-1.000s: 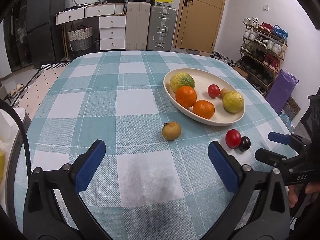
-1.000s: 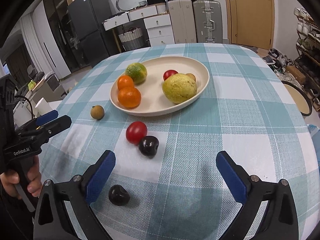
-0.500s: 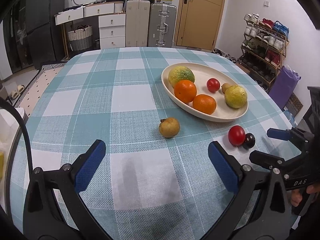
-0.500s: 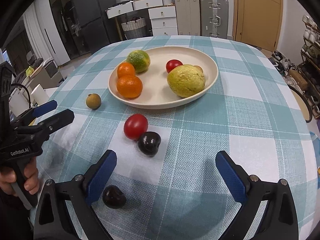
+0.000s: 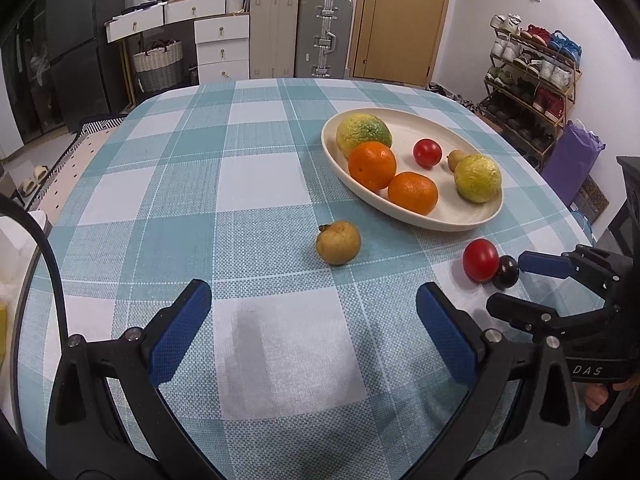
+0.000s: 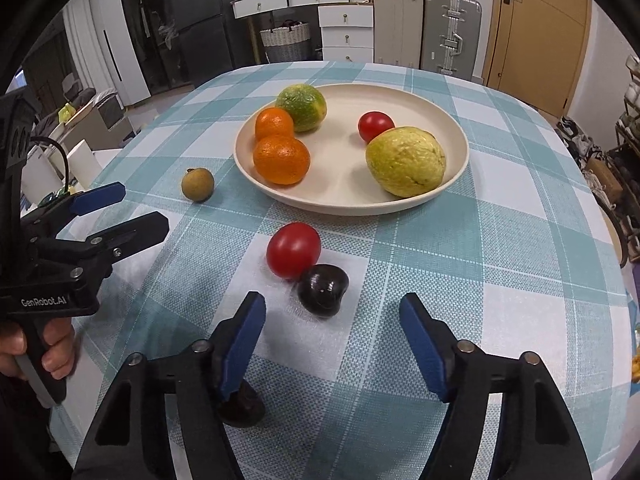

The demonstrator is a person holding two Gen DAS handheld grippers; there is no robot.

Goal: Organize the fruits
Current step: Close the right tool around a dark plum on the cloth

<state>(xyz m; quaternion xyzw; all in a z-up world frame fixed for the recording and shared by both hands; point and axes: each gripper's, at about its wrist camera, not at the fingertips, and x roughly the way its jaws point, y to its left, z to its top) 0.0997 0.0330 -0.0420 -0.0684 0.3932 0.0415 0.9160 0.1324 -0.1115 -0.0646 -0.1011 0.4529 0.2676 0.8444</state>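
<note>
Dark cherry (image 6: 323, 289) on checked tablecloth (image 6: 500, 248), touching red tomato (image 6: 294, 250) at its 11 o'clock. Cream plate (image 6: 452, 178) beyond, w/ two oranges (image 6: 281, 159), a green-yellow citrus (image 6: 301, 107), a yellow guava (image 6: 405, 161), a small tomato (image 6: 374, 125). Brown longan-like fruit (image 6: 197, 184) off plate, at plate's 9 o'clock. Second dark fruit (image 6: 245, 402) half hidden under right gripper's near finger.

Right gripper (image 6: 333, 334): jaws part open, just been closing; nothing between pads; cherry sits just ahead at 12 o'clock, apart. Left gripper (image 5: 314, 330): jaws wide, empty; brown fruit ahead at 12 o'clock, well apart.

Room: white drawers (image 6: 347, 28), suitcases (image 6: 452, 32), wood door (image 6: 536, 28), shoe rack (image 5: 528, 92)
</note>
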